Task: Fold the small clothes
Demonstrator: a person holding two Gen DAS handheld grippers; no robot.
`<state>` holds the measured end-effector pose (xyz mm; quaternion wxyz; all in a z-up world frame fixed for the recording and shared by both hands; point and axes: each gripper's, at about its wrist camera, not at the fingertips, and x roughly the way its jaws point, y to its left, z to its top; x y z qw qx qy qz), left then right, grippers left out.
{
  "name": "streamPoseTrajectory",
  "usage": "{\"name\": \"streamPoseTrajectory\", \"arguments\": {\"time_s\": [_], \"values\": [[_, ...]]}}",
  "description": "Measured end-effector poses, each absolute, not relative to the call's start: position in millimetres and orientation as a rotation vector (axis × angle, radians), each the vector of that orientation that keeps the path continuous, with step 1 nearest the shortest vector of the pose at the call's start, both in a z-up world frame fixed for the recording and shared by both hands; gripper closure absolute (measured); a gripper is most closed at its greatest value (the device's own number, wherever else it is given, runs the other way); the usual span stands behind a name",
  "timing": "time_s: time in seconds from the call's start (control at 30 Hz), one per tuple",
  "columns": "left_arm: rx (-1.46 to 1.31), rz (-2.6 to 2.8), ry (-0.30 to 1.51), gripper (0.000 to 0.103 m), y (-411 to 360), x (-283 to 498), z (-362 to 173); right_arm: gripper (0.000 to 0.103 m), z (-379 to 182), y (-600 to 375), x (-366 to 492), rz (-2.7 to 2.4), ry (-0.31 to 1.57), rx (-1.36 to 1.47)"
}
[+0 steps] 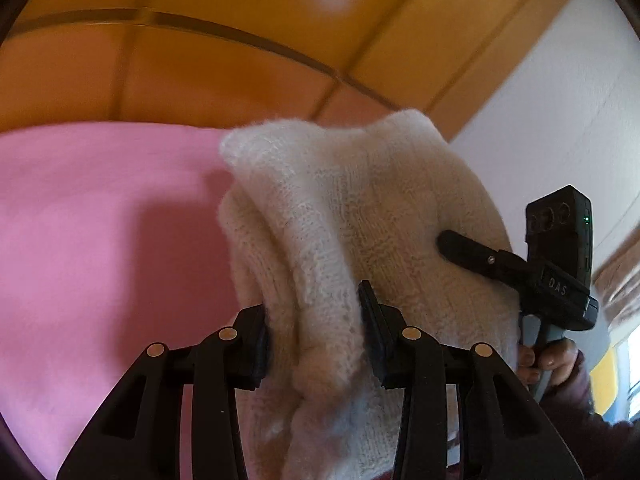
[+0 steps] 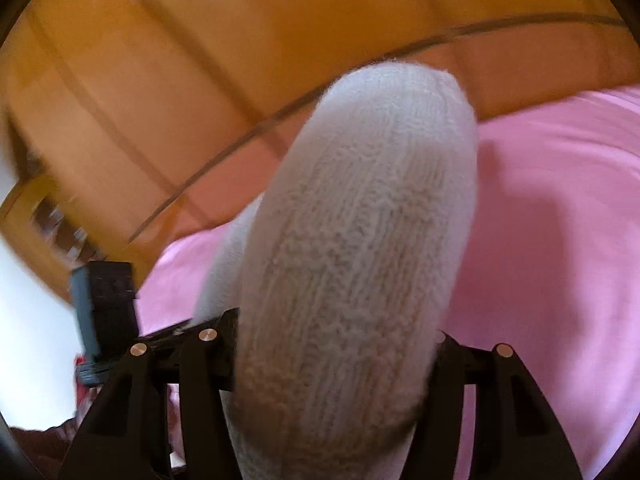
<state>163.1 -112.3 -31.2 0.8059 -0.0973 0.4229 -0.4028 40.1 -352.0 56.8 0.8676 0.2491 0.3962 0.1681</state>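
A cream knitted garment (image 1: 360, 216) is held up above a pink sheet (image 1: 100, 240). My left gripper (image 1: 316, 328) is shut on a bunched fold of it. My right gripper (image 1: 452, 246) comes in from the right of the left wrist view, its finger pressed against the knit. In the right wrist view the same garment (image 2: 352, 248) fills the gap of my right gripper (image 2: 332, 344), which is shut on it; the fingertips are hidden by the knit. The left gripper's body (image 2: 104, 312) shows at lower left there.
A wooden headboard (image 1: 200, 80) rises behind the pink sheet. A white wall (image 1: 560, 100) stands to the right. A hand (image 1: 548, 360) holds the right gripper's handle. The pink sheet (image 2: 560, 240) spreads right of the garment.
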Motion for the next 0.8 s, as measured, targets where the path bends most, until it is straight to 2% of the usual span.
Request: {"name": "streamPoseTrajectory", "arguments": {"time_s": [0.1, 0.13, 0.17, 0.2, 0.27, 0.37, 0.43, 0.5, 0.57, 0.67, 0.73, 0.8], "values": [[0.011, -0.766, 0.921, 0.064, -170, 167, -46, 0.040, 29, -395, 31, 0.185, 0.867, 0.525], [0.040, -0.755, 0.926, 0.057, -180, 169, -51, 0.038, 17, -404, 29, 0.146, 0.892, 0.528], [0.046, -0.730, 0.933, 0.043, -188, 170, -58, 0.033, 3, -412, 25, 0.121, 0.916, 0.551], [0.029, -0.690, 0.935, 0.037, -189, 172, -62, 0.025, -5, -418, 20, 0.102, 0.910, 0.576], [-0.035, -0.673, 0.955, 0.035, -179, 183, -66, 0.011, -3, -420, 12, 0.063, 0.875, 0.574], [-0.078, -0.638, 0.946, 0.035, -162, 180, -64, 0.010, 16, -414, -1, -0.022, 0.816, 0.500], [-0.053, -0.611, 0.916, 0.035, -155, 174, -62, 0.016, 35, -404, -12, -0.066, 0.765, 0.436], [-0.015, -0.580, 0.888, 0.035, -154, 160, -61, 0.027, 55, -388, -24, -0.033, 0.721, 0.395], [0.040, -0.534, 0.866, 0.035, -162, 156, -61, 0.030, 62, -365, -33, -0.004, 0.716, 0.341], [0.088, -0.475, 0.840, 0.035, -164, 151, -64, 0.030, 49, -339, -38, 0.001, 0.775, 0.235], [0.071, -0.456, 0.849, 0.030, -160, 153, -68, 0.028, 32, -322, -41, -0.051, 0.803, 0.109], [0.046, -0.443, 0.863, 0.026, -153, 155, -64, 0.021, 23, -309, -43, -0.107, 0.807, 0.034]]}}
